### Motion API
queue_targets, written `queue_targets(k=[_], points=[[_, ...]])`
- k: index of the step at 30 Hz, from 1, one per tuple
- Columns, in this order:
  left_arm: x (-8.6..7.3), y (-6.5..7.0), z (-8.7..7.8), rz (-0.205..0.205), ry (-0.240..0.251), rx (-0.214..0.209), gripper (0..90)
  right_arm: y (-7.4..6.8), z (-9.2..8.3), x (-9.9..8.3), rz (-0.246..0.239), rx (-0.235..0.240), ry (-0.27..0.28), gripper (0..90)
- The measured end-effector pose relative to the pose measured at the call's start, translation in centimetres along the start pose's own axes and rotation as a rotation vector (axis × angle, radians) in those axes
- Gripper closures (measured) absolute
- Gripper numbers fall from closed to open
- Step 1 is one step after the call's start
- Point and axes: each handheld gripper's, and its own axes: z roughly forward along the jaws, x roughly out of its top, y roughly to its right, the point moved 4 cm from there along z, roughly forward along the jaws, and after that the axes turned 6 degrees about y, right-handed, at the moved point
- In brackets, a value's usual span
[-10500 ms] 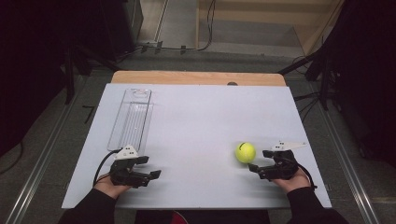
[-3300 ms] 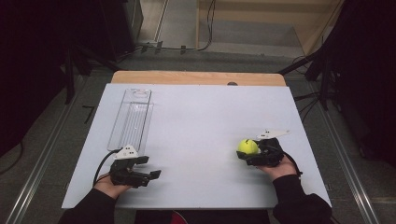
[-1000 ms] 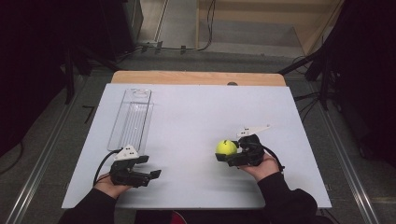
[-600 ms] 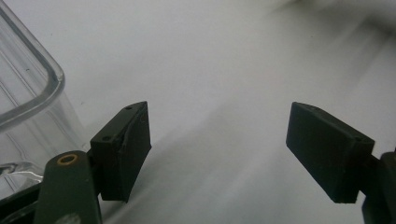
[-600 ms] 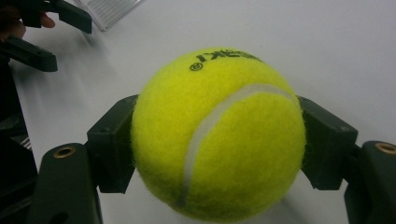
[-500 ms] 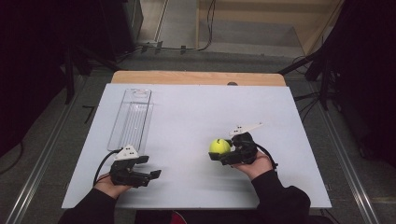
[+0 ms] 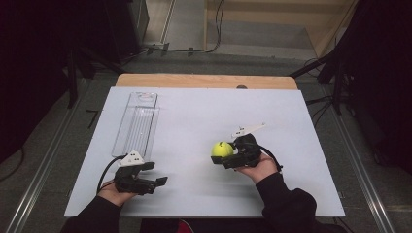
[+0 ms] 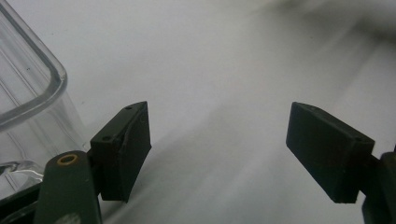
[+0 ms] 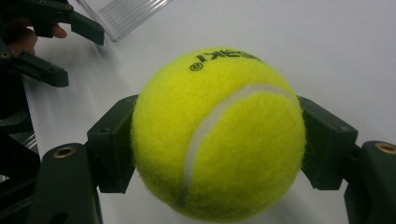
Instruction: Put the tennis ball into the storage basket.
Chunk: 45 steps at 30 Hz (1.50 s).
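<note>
While the right gripper [image 7: 224, 159] has its fingers [image 9: 112, 149] clamped on either side of a yellow tennis ball [image 7: 221, 149], the ball sits over the white bench [image 7: 194, 116], right of its middle and toward the near edge. In the right gripper view the ball [image 9: 218, 133] is pinched at its widest part, its white seam curving down the front and black lettering on top. The left gripper [image 7: 156, 183] rests at the near left of the bench in the person's left hand [image 7: 114, 194], its fingers [image 8: 122, 151] well apart with bare bench between them. A clear plastic tray [image 7: 137, 124] lies lengthwise on the left side of the bench, its near end just beyond the left gripper; its rounded corner [image 8: 32, 93] shows beside one finger in the left gripper view
</note>
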Motion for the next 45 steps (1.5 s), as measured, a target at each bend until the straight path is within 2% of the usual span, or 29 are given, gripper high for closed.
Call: queue_targets(k=[19,25,45], points=[[0.0,0.0,0.0,-0.005,-0.001,0.003,22.7,-0.4,0.9,1.7,-0.008,0.017,-0.005,23.4],[0.0,0.0,0.0,-0.005,0.0,0.002,22.8,-0.8,1.5,2.4,-0.002,0.046,-0.011,23.4],[0.0,0.0,-0.1,-0.004,0.001,0.001,22.7,-2.2,3.3,4.7,-0.042,0.057,-0.012,23.4]])
